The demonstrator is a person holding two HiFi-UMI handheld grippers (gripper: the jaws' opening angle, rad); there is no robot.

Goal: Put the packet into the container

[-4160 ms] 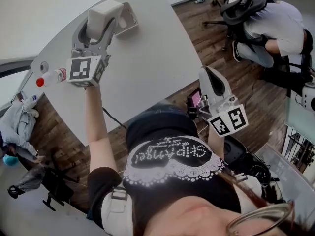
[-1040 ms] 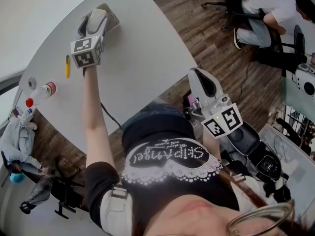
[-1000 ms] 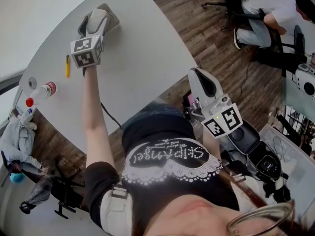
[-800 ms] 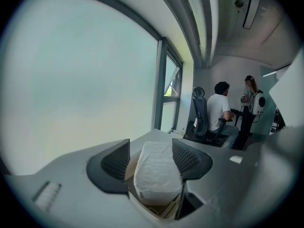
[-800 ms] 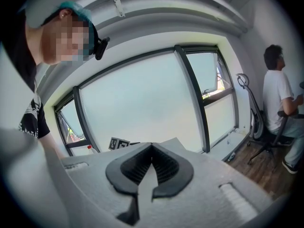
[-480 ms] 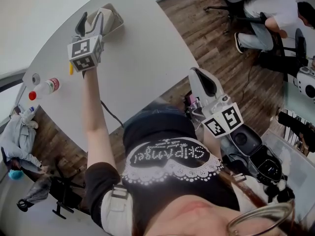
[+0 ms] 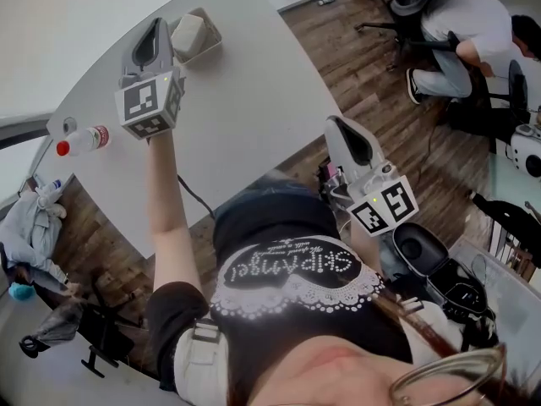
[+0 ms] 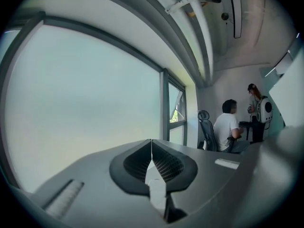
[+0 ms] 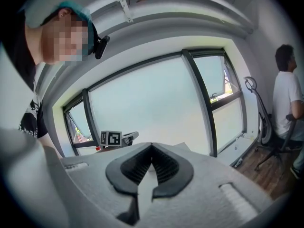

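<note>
The pale packet lies inside the small grey container at the far end of the grey table. My left gripper is raised just left of the container, apart from it, with its jaws shut and nothing between them. In the left gripper view the gripper points up at a window; neither packet nor container shows there. My right gripper hangs off the table's near edge beside my body, jaws shut and empty. In the right gripper view that gripper faces the windows, with the left gripper's marker cube behind it.
A plastic bottle with a red cap lies at the table's left edge. Off the table are wooden floor, a seated person on an office chair at the upper right, and a black bin near my right side.
The left gripper carried the packet to the container, let it go there, lifted away to the left and shut its jaws. The right gripper stayed put.
</note>
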